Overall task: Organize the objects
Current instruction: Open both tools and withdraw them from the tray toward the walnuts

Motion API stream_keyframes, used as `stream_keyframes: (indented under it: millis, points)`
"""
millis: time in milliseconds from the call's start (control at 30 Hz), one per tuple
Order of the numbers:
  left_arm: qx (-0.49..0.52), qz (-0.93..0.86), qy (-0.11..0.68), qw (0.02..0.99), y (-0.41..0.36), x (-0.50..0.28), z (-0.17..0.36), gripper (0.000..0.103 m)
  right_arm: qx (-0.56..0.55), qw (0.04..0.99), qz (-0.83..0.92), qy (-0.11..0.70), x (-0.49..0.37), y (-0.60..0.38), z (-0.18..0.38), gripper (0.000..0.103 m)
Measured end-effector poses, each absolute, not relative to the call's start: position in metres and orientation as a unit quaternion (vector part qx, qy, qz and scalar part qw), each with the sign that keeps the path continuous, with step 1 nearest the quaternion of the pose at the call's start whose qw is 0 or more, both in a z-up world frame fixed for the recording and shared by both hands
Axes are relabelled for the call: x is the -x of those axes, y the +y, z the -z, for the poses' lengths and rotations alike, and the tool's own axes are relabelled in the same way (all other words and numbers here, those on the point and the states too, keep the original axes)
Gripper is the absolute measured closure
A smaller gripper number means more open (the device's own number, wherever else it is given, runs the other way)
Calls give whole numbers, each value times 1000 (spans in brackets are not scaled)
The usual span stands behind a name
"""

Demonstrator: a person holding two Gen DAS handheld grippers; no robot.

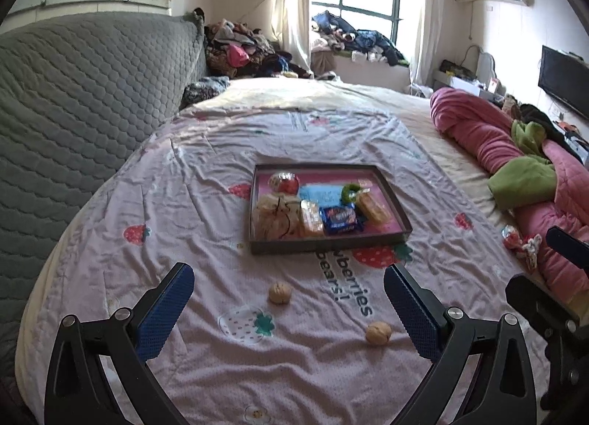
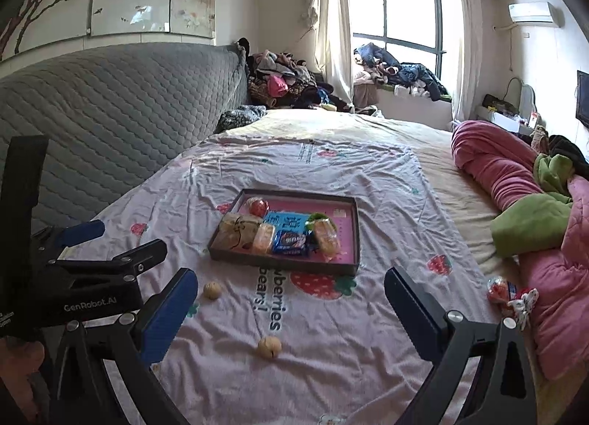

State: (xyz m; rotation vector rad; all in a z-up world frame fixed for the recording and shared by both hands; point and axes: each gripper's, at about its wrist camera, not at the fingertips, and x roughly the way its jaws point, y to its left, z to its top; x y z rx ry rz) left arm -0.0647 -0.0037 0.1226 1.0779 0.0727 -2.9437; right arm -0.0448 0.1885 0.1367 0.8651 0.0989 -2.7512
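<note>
Both grippers, left gripper (image 1: 289,309) and right gripper (image 2: 291,309), hover with jaws open, empty. Two walnuts (image 1: 280,293) (image 1: 378,332) lie on the bed (image 1: 206,204) near the tray (image 1: 324,243); light, hard, apt to roll, best pinched across the middle.

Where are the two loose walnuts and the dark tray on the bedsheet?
Far round tan walnut (image 1: 280,293), left wrist view, centre of shell.
Near round tan walnut (image 1: 378,332), left wrist view, centre of shell.
Dark rectangular tray (image 1: 324,243), left wrist view, near wall.

Pink-lined tray (image 1: 399,220) (strawberry-print sheet (image 1: 206,174), blue tongs (image 1: 289,309)).
</note>
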Motion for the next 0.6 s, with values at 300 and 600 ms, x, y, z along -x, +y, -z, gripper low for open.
stream_keyframes:
  millis: [300, 600]
  points:
    - [-364, 931, 16, 8, -5, 75, -94, 0, -316, 148, 937, 33, 45, 181, -110, 1]
    - [-378, 926, 16, 7, -3, 90, -64, 0, -341, 154, 926, 42, 52, 176, -77, 1]
